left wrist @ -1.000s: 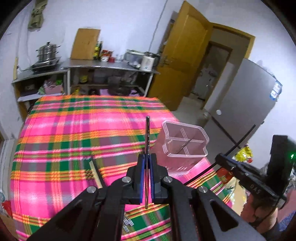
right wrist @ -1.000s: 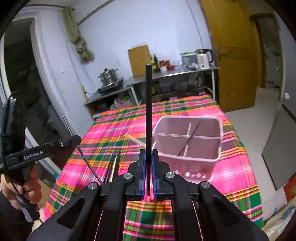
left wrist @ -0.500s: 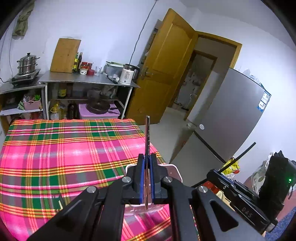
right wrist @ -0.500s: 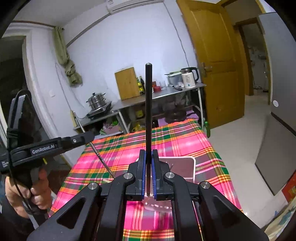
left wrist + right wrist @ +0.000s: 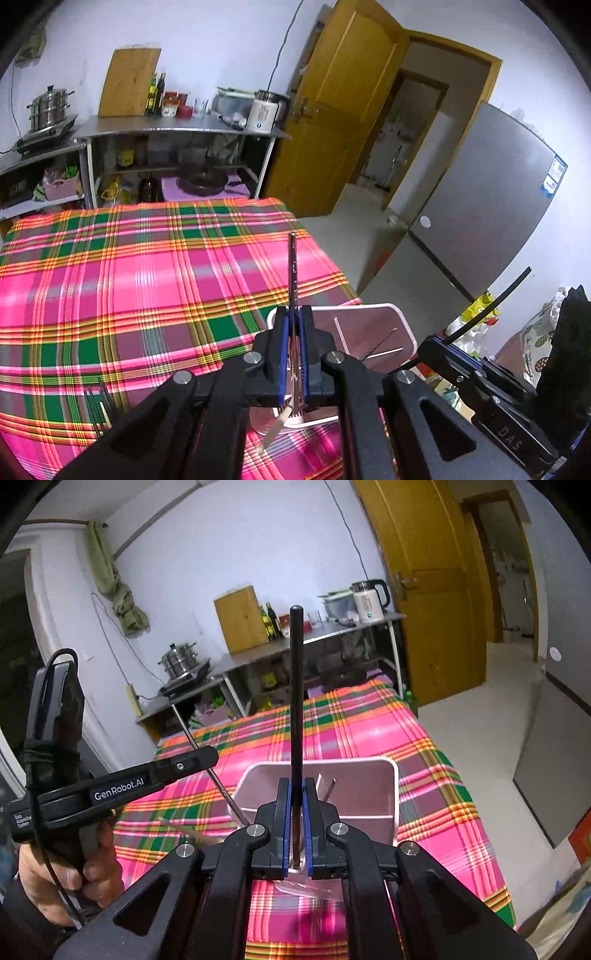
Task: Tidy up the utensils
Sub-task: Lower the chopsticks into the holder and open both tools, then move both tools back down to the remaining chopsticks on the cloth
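While both of my hands hovered over the pink utensil caddy, each tool was clamped on one slim utensil. My left tool pinched a thin metal-handled utensil between its blue pads, the shaft standing up above the caddy's near rim and a pale flat end showing below the pads, just over the rim; whether that end was a blade or something else I could not tell. My right tool gripped a black round-tipped stick, likely a chopstick or a handle, upright and directly over the caddy's near compartment.

I judged the task partly done. The caddy already held at least one or two thin metal pieces leaning in a far compartment, and neither utensil I held was yet in. A small bundle of dark chopsticks lay on the desk well to the left of the caddy, so more remained to sort.

The caddy was translucent pink plastic, rectangular with rounded corners and thin white dividers. The plaid cloth covering the desk was woven pink, green and orange, soft and slightly sheened. The metal shaft looked smooth and narrow, the black stick matte and cylindrical.
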Action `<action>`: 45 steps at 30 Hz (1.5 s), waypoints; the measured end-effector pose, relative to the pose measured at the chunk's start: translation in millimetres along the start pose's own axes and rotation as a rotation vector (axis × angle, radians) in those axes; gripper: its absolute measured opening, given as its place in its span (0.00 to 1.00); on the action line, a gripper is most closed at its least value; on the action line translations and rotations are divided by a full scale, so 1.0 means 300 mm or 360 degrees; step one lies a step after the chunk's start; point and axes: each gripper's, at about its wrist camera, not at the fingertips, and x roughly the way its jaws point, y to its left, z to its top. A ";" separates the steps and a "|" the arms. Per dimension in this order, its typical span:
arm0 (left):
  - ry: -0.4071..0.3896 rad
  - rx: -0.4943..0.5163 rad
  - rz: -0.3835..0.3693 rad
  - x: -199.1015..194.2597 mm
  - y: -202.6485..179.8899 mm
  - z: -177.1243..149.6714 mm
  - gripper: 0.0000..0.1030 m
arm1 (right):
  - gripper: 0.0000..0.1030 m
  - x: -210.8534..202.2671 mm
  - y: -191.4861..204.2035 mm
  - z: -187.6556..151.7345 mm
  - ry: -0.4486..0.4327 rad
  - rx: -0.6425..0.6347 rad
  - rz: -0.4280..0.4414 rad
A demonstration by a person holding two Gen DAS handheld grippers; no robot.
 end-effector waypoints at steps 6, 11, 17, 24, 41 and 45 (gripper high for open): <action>0.0046 -0.0013 -0.0014 0.032 0.007 -0.016 0.07 | 0.05 0.046 -0.002 -0.034 0.0078 0.0010 -0.0009; 0.0029 -0.0019 -0.0015 0.014 0.017 -0.019 0.22 | 0.07 0.062 -0.008 -0.041 0.0114 0.0019 -0.0033; -0.0054 -0.0036 -0.0010 -0.074 0.037 -0.012 0.26 | 0.14 0.013 -0.004 -0.034 0.0058 0.0015 -0.0047; -0.0178 -0.0040 0.0055 -0.225 0.092 -0.035 0.29 | 0.18 -0.062 0.004 -0.037 -0.0008 0.0017 -0.0058; -0.0183 -0.0200 0.0305 -0.404 0.312 -0.339 0.30 | 0.19 -0.165 0.068 -0.158 0.0003 -0.0080 0.0021; -0.0134 -0.0244 0.0347 -0.407 0.355 -0.416 0.30 | 0.19 -0.139 0.131 -0.210 0.0083 -0.0159 0.0089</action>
